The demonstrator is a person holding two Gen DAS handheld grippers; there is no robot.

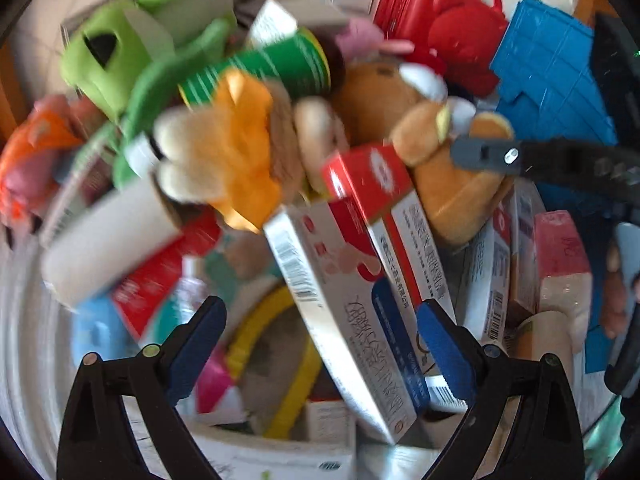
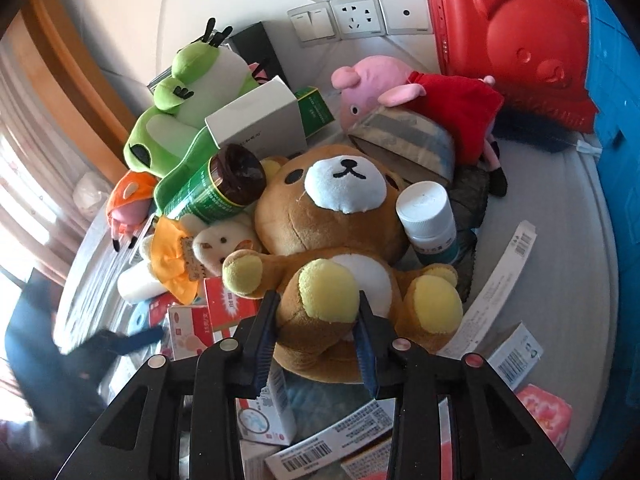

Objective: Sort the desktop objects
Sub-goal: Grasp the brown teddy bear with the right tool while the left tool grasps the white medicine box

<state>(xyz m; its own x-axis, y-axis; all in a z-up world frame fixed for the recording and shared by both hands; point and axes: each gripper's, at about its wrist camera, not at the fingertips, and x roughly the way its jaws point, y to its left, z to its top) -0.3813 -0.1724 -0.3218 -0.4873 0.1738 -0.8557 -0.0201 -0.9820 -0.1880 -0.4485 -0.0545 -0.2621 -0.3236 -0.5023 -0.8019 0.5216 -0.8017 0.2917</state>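
Observation:
A brown bear plush (image 2: pixel 340 208) lies on its back atop a heap of toys and boxes. My right gripper (image 2: pixel 316 304) is shut on the bear's yellow-soled leg, pads pressing into the plush. Around the bear lie a green jar (image 2: pixel 216 192), a white pill bottle (image 2: pixel 426 216), a small doll in an orange dress (image 2: pixel 180 260) and a green frog plush (image 2: pixel 180 100). In the left wrist view my left gripper (image 1: pixel 320 340) hangs open over medicine boxes, with a white and blue box (image 1: pixel 352 340) lying between its fingers, untouched. The view is motion-blurred.
A pink pig plush (image 2: pixel 380 80) and a red bear-faced case (image 2: pixel 512 40) sit at the back right, a blue crate (image 2: pixel 612 80) beyond them. A white carton (image 2: pixel 260 124) rests behind the jar. Wall sockets (image 2: pixel 356 18) are at the back. Loose boxes and leaflets litter the front.

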